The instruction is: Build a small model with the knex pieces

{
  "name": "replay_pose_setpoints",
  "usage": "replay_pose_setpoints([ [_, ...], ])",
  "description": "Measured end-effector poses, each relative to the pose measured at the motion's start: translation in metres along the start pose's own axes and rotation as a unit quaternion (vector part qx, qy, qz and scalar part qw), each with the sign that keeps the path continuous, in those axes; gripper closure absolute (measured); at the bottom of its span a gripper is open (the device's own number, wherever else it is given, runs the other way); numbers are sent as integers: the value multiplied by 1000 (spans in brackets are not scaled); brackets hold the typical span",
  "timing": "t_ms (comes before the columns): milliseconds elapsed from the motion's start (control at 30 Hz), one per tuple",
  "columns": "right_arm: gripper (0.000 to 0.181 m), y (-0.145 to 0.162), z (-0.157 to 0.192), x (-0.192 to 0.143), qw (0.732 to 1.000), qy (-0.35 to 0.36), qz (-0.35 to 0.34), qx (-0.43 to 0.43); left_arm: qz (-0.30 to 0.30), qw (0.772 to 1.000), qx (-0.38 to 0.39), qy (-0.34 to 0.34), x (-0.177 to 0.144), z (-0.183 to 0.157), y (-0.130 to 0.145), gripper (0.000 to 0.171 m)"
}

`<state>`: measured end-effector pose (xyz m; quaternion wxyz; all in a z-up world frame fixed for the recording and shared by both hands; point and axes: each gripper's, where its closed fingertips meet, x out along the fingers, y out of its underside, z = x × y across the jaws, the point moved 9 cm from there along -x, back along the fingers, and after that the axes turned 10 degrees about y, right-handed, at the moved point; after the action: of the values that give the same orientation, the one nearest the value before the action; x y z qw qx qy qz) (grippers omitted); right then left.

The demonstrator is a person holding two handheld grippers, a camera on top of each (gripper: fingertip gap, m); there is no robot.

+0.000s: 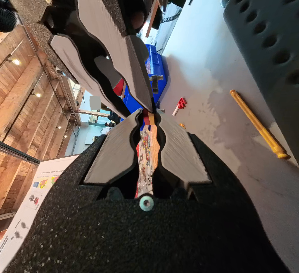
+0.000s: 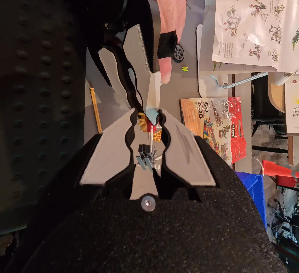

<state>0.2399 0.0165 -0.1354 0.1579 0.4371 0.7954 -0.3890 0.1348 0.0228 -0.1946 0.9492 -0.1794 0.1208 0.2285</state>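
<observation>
A small toy assembly hangs between my two grippers: a yellow toothed connector [image 2: 141,124], a red connector [image 2: 150,125] and a white rod down to grey connectors [image 2: 146,156]. My right gripper [image 2: 147,111] is shut on the yellow and red end. My left gripper [image 1: 149,114] meets it tip to tip and is shut on the red and yellow piece [image 1: 148,119]. In the right wrist view the left gripper [image 2: 150,116] comes down from above, held by a hand [image 2: 169,14]. In the left wrist view the right gripper [image 1: 149,108] reaches in from the upper left.
On the grey table lie a long yellow rod [image 1: 257,124], a red connector on a white rod [image 1: 180,104], a printed bag [image 2: 213,129], a picture sheet [image 2: 252,20], a small wheel [image 2: 178,53] and a blue bin [image 1: 157,70]. A dark perforated object [image 1: 267,38] stands close beside the rod. My left and right fingertips are right by each other.
</observation>
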Motion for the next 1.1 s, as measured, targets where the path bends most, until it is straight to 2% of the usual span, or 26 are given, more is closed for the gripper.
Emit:
replay_pose_setpoints([
  [100,159,2,3,3,1000,-8,-2,18,-5,1000,5,12,0,-5,0,161],
  [167,161,4,-1,1,998,-7,-22,61,-1,1000,-7,-7,0,-1,-1,161],
  [200,154,4,-5,-1,996,-4,-32,84,-2,1000,-23,-18,-1,5,0,161],
  [233,139,5,-8,-4,995,4,-30,94,-1,999,-36,-24,-2,10,2,161],
  [300,136,6,-12,-6,996,25,-11,82,-5,999,-40,-23,-2,11,4,160],
  [400,147,8,-6,0,998,25,9,57,-6,999,-40,-22,-2,11,3,160],
  [833,150,-5,1,1,996,70,31,-45,-11,998,-49,-26,-8,15,3,161],
  [1100,152,-10,5,3,991,63,34,-114,-34,997,-64,4,-12,15,4,161],
])
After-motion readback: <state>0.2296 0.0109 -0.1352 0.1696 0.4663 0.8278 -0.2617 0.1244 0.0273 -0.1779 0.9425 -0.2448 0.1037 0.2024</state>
